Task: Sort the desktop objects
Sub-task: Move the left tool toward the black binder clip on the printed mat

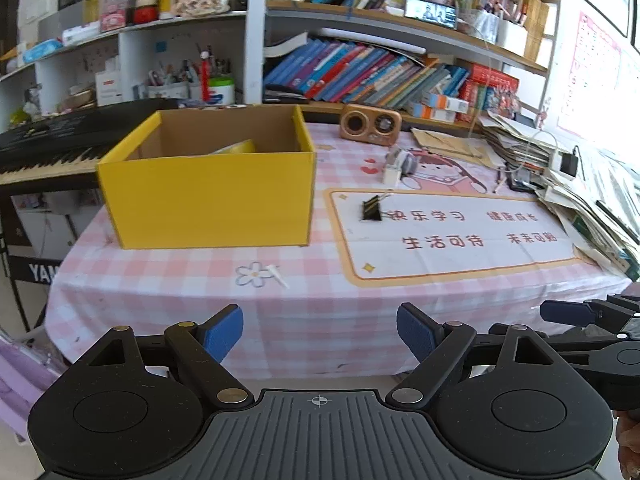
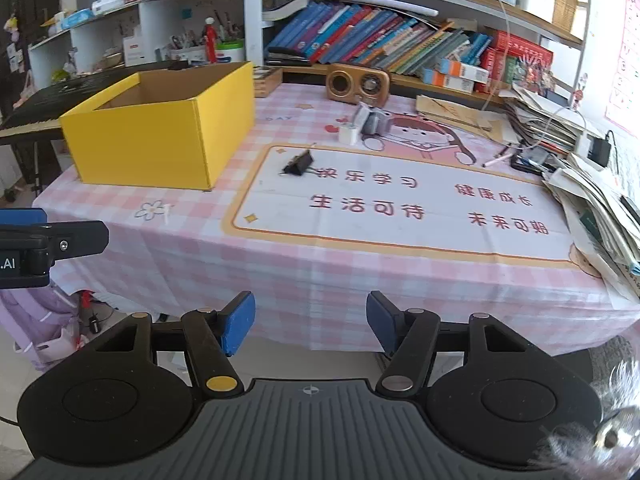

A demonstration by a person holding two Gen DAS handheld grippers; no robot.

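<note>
The left gripper (image 1: 320, 334) and the right gripper (image 2: 311, 322) are held before the tabletop (image 2: 360, 280) edge, jaws spread, nothing gripped; a black binder clip (image 2: 298, 164) is seen lying on the printed mat, just right of the yellow box (image 2: 160, 140); a white tape dispenser (image 2: 362, 126) is set farther back.

The pink-checked table (image 1: 160, 300) carries a yellow box (image 1: 208, 196), a binder clip (image 1: 372, 209) and a wooden speaker (image 1: 370, 124).
</note>
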